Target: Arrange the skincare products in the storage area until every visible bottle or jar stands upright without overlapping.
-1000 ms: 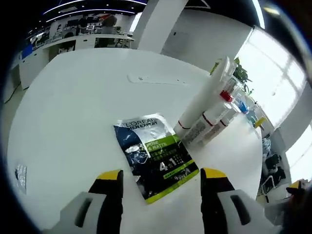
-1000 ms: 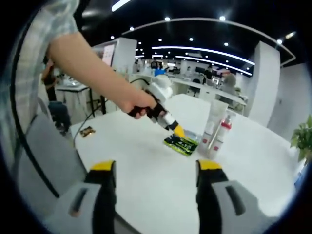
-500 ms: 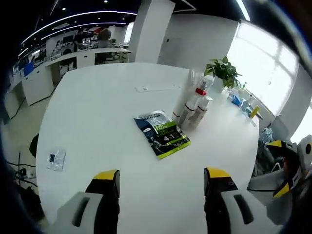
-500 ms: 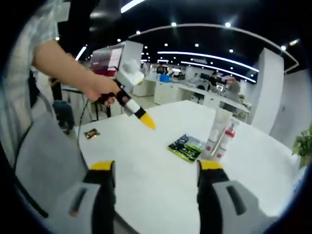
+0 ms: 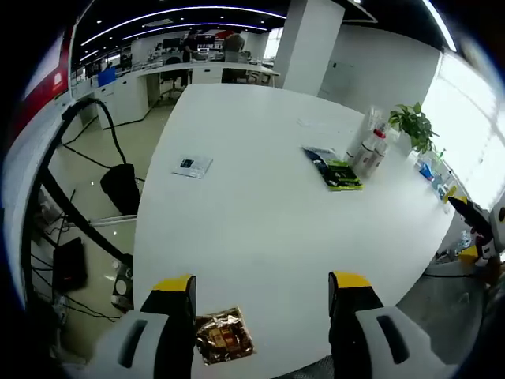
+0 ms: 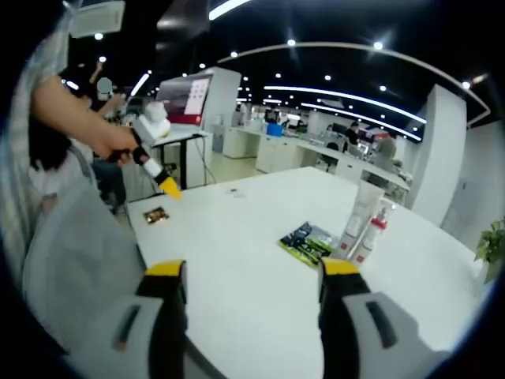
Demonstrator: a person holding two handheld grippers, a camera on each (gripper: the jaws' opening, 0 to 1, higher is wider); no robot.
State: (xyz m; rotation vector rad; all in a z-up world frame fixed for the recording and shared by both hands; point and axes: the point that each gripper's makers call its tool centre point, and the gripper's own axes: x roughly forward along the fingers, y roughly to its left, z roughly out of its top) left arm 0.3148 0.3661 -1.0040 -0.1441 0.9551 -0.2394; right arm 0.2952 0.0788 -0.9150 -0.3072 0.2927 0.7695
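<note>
A white tube (image 6: 361,207) and a white bottle with a red cap (image 6: 372,230) stand upright, close together, at the far side of the round white table (image 6: 260,300). In the left gripper view they are a small cluster of bottles (image 5: 368,151). A dark and green L'Oreal sachet (image 6: 308,241) (image 5: 332,169) lies flat beside them. My left gripper (image 5: 262,284) is open and empty, far back over the table's near edge; a hand holds the left gripper (image 6: 164,182) up at the left. My right gripper (image 6: 252,268) is open and empty, well short of the products, and the right gripper (image 5: 461,227) sits past the table's right side.
A brown foil packet (image 5: 223,338) (image 6: 156,215) lies at the table's edge. A small clear packet (image 5: 192,165) lies nearer the middle. A potted plant (image 5: 413,123) stands beyond the bottles. A grey chair back (image 6: 71,260) is at the left, and cables trail over the floor (image 5: 87,158).
My left gripper has drawn far back from the sachet and bottles toward the table's edge; the brown packet has come into its view. The right gripper has barely moved.
</note>
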